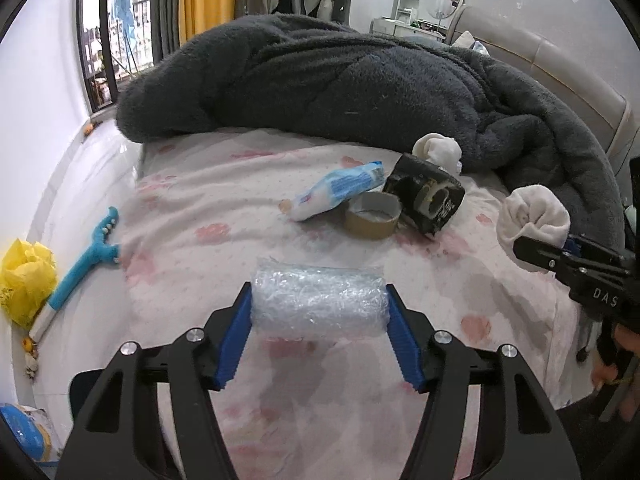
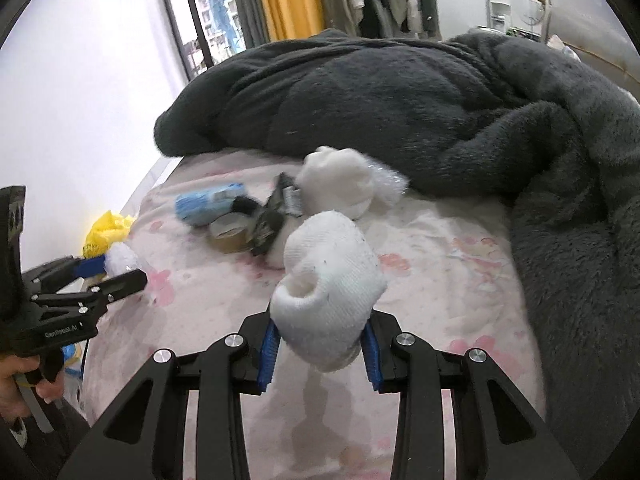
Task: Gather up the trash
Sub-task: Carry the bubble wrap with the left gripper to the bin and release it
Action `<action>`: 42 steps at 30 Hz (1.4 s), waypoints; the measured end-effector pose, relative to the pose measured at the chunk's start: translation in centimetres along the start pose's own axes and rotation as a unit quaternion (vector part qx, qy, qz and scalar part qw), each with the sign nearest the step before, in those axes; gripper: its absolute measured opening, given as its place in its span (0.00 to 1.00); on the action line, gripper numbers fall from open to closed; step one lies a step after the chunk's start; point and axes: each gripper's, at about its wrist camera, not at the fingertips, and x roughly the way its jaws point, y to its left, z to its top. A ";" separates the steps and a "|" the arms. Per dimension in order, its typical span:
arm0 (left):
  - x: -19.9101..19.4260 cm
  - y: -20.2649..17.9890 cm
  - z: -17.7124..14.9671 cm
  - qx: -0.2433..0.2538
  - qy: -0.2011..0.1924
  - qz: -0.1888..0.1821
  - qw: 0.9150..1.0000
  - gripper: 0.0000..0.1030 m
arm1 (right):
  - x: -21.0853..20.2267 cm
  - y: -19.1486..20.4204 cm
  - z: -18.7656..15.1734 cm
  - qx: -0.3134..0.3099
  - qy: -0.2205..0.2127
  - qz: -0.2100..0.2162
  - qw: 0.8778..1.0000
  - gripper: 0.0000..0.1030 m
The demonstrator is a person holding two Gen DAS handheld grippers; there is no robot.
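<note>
My left gripper is shut on a roll of clear bubble wrap, held above the pink bed sheet. My right gripper is shut on a rolled white sock; it also shows in the left wrist view. On the sheet lie a blue-and-white wrapper, a brown tape roll, a crumpled black packet and a second white sock. The left gripper with the bubble wrap shows at the left of the right wrist view.
A dark grey fleece blanket is heaped across the far half of the bed. A blue back scratcher lies at the bed's left edge. A yellow plastic bag sits on the floor by the wall.
</note>
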 end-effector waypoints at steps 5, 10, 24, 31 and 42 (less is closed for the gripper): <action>-2.2 1.9 -1.3 -0.012 -0.009 0.008 1.000 0.64 | -1.2 2.3 -0.6 -0.023 0.005 0.002 1.000 0.35; -4.6 4.3 -2.8 -0.030 -0.017 0.031 0.999 0.64 | -2.1 4.2 -1.7 -0.028 0.010 0.014 0.999 0.35; -6.6 8.6 -4.1 -0.062 -0.021 0.050 0.997 0.64 | -2.1 11.3 -1.4 -0.068 0.008 0.053 0.996 0.35; -6.7 11.0 -5.2 -0.078 -0.013 0.066 0.995 0.64 | -1.7 14.1 -0.6 -0.078 0.009 0.072 0.994 0.35; -7.1 16.3 -7.9 -0.113 0.003 0.095 0.989 0.64 | 0.0 21.0 0.5 -0.117 0.021 0.111 0.987 0.35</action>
